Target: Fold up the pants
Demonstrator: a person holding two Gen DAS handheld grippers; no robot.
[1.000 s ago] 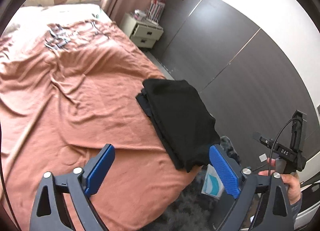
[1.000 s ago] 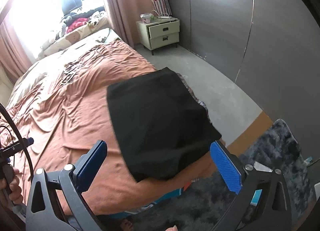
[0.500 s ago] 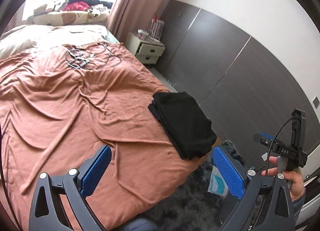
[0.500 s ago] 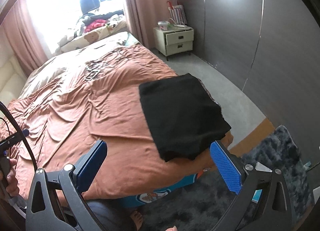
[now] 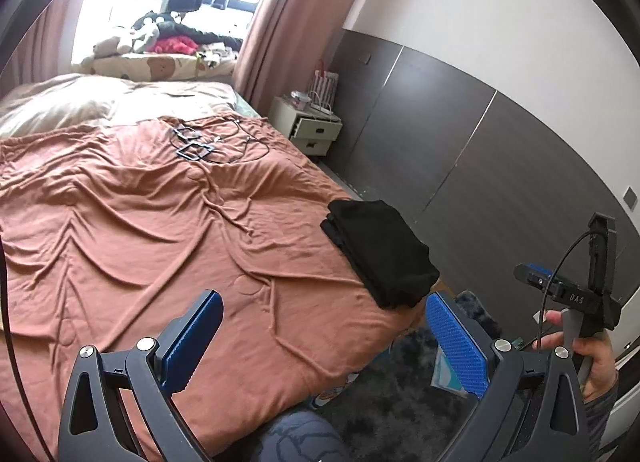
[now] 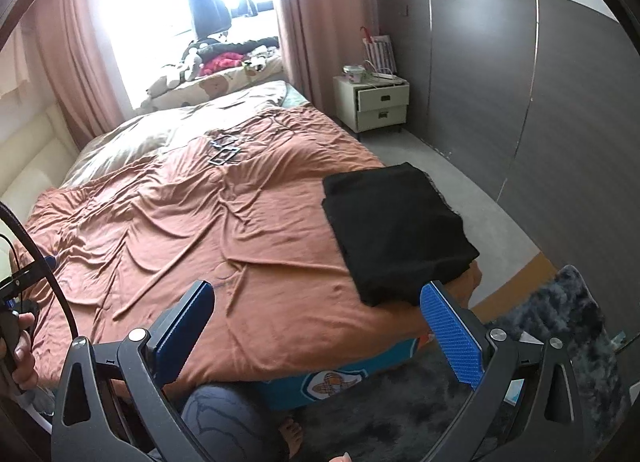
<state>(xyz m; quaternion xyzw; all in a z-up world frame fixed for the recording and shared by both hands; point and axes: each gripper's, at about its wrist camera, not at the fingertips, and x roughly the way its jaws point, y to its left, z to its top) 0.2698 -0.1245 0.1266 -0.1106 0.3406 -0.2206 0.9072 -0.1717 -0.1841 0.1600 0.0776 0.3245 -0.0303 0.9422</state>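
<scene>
Pants first: the black fabric pants [image 6: 394, 234] lie as a compact folded rectangle at the corner of the bed, on the rust-orange wrinkled bedspread [image 6: 200, 230], at about two o'clock from your right gripper [image 6: 316, 332] and at about one o'clock from your left gripper [image 5: 326, 338]. One short end of the stack overhangs the mattress edge slightly. Layers show along the far side in the left wrist view, so you can judge the folding as finished or nearly so. Its place at the corner probably keeps the rest of the bedspread free and the bundle within easy reach from where you stand.

Your left gripper hangs above the foot of the bed, blue pads spread wide, nothing between them. Your right gripper is in the same state: jaws wide apart, empty, held well clear of the pants and looking down the bed toward the window. Neither tool touches cloth.

Your right hand [image 5: 592, 358] shows at four o'clock in the left wrist view, wrapped round its black handle; both tools are held level at about the same height, side by side. At about twelve o'clock, some dark frames and thin cables [image 5: 208, 144] lie on the bedspread, well apart from the pants, and a cream two-drawer nightstand [image 6: 374, 104] stands beyond the bed.

If you want a tidier result, the overhanging end is the one thing I would nudge inward.
</scene>
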